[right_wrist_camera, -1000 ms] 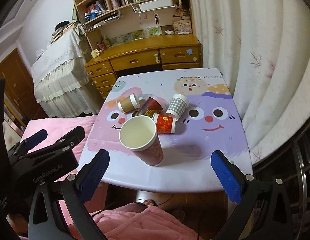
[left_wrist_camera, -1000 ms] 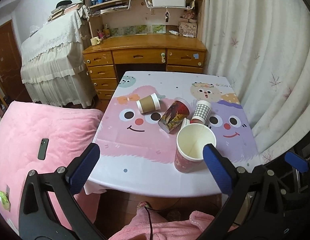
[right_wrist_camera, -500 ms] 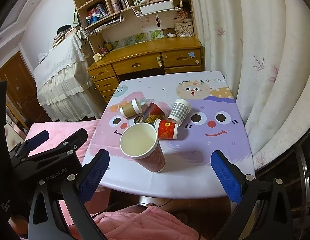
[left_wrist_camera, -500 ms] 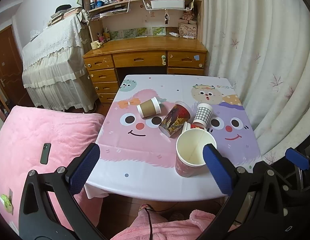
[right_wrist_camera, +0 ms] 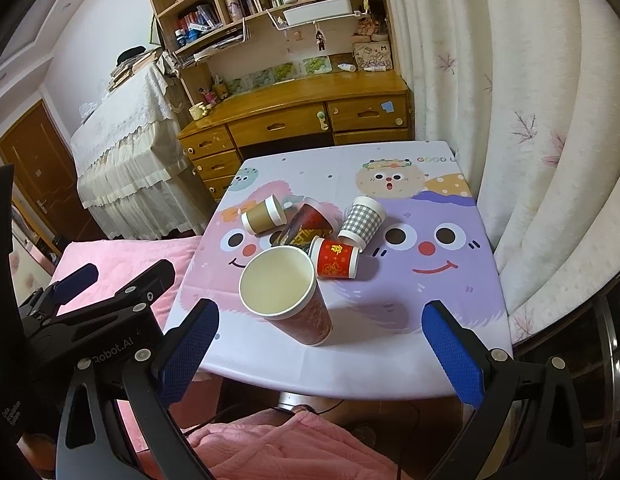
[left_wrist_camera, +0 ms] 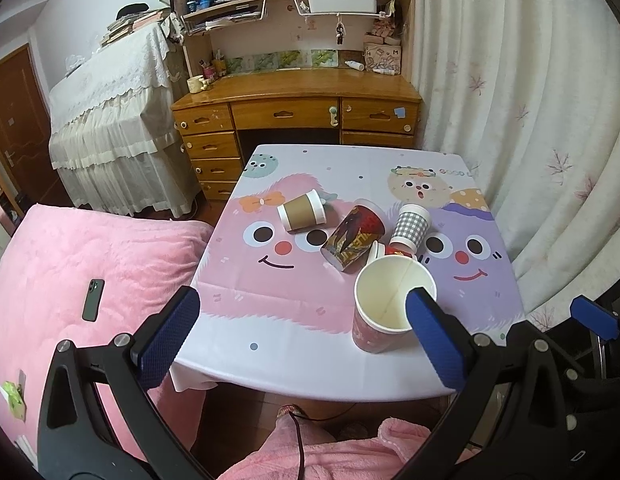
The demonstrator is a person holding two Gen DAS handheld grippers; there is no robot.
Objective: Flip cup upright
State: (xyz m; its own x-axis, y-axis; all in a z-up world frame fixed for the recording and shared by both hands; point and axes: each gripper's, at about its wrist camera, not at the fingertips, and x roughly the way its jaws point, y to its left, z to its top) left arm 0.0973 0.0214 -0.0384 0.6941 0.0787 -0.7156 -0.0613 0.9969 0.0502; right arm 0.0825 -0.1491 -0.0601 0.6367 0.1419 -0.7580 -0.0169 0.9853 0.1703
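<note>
Both tools have drawn back a little over the last second, so the table [left_wrist_camera: 350, 376] and its cups sit smaller and higher in each view; nothing on it has shifted. The large pink cup [right_wrist_camera: 286, 296] stands upright, mouth up, near the lower centre of the right view, so that flip looks finished. The left gripper [left_wrist_camera: 298, 340] and right gripper [right_wrist_camera: 318, 352] both hang wide open and empty, and four smaller cups still lie tipped behind it.

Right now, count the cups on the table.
5: big cup upright near the front; red cup, dark cup, brown cup on their sides; checked cup behind, tilted. None seems hidden.
</note>
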